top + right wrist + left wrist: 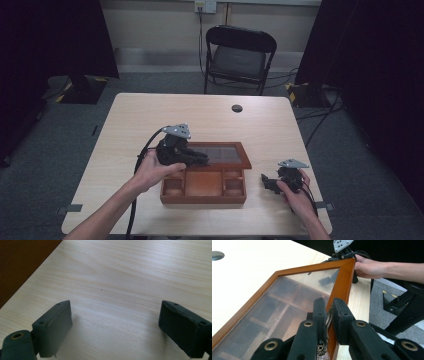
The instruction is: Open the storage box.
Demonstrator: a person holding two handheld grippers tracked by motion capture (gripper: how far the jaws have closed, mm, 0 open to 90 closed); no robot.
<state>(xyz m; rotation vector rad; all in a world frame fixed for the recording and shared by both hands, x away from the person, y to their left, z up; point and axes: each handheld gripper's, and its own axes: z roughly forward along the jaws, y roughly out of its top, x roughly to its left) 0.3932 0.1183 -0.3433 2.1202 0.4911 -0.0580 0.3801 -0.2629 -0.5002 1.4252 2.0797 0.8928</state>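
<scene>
Left gripper (329, 312): jaws clamped on the glass lid's (344, 282) brass latch (328, 318), seen close. Right gripper (115, 327): jaws wide apart, empty, over bare tabletop (130, 272).

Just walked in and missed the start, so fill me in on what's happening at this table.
A person sits at a light wooden table with a gripper in each hand. The left gripper is clamped on the front edge of a glass-paned lid of a wooden box, holding it raised, with the compartments exposed. The right gripper rests open on the table beside the box, holding nothing.
</scene>
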